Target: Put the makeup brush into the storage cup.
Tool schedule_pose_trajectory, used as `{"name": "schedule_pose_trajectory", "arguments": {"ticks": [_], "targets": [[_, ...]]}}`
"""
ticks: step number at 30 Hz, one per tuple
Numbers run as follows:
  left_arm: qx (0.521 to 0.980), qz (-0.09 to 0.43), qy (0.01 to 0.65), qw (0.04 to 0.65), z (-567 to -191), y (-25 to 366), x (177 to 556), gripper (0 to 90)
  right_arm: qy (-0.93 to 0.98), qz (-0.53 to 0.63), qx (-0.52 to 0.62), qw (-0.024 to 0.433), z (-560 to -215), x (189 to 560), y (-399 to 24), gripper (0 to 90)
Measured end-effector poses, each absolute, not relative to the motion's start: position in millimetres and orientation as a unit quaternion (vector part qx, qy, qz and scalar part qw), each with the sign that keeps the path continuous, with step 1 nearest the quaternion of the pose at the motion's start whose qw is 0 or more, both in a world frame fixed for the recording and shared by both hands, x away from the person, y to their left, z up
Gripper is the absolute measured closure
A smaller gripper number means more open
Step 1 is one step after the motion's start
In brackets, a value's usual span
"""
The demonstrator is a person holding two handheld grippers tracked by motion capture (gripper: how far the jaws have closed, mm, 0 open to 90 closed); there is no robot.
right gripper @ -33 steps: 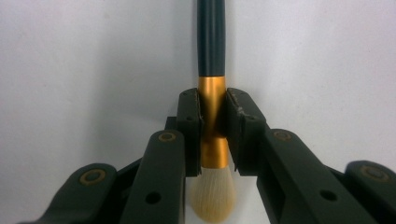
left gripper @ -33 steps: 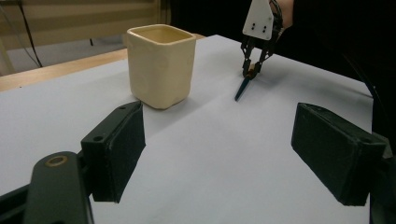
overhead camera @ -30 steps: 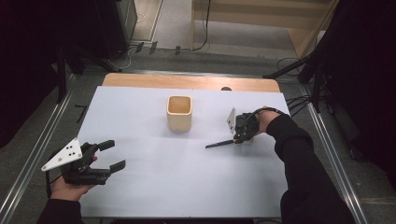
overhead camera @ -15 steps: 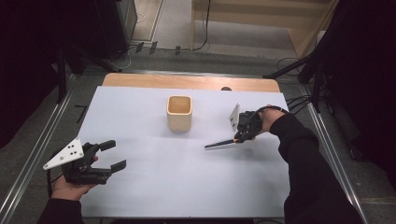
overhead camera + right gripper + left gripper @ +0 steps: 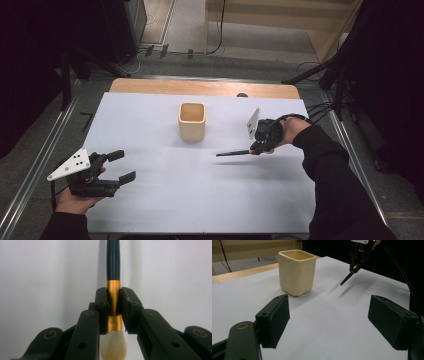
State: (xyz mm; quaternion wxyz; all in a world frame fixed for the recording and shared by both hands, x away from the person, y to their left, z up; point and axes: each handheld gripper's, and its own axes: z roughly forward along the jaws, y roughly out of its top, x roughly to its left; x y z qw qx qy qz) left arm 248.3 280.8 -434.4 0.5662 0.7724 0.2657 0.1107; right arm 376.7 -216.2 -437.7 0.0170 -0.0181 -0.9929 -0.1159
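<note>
Already the brush [image 5: 113,277] is pinched at its gold ferrule by the right gripper [image 5: 261,146], lifted clear; placing into the cup [image 5: 192,121] is judged outstanding. Left gripper [image 5: 119,166] is held spread, idle.

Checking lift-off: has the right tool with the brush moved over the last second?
Yes. The right tool, shut on the makeup brush, has risen slightly off the white tabletop; its gap to the cream cup looks roughly unchanged.

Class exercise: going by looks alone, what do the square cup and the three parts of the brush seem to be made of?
Cup: probably glazed ceramic; cream, soft sheen, slightly uneven walls.
Brush handle: dark, glossy, perhaps lacquered wood or plastic.
Ferrule: golden, brushed-metal look.
Bristles: pale, soft, fluffy fibres.
</note>
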Motion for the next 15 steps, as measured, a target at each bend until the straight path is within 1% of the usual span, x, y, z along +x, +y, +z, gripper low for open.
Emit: {"name": "schedule_pose_trajectory", "arguments": {"ticks": [3, 15], "targets": [[0.774, 0.107, 0.265, 0.564, -435, 280, 249, 18.1, -0.992, -0.118, -0.037, 0.029, -436, 372, -215, 77.7], [0.774, 0.103, 0.266, 0.565, -435, 279, 250, 18.1, -0.980, -0.177, -0.082, 0.047, -435, 359, -224, 77.8]]}}
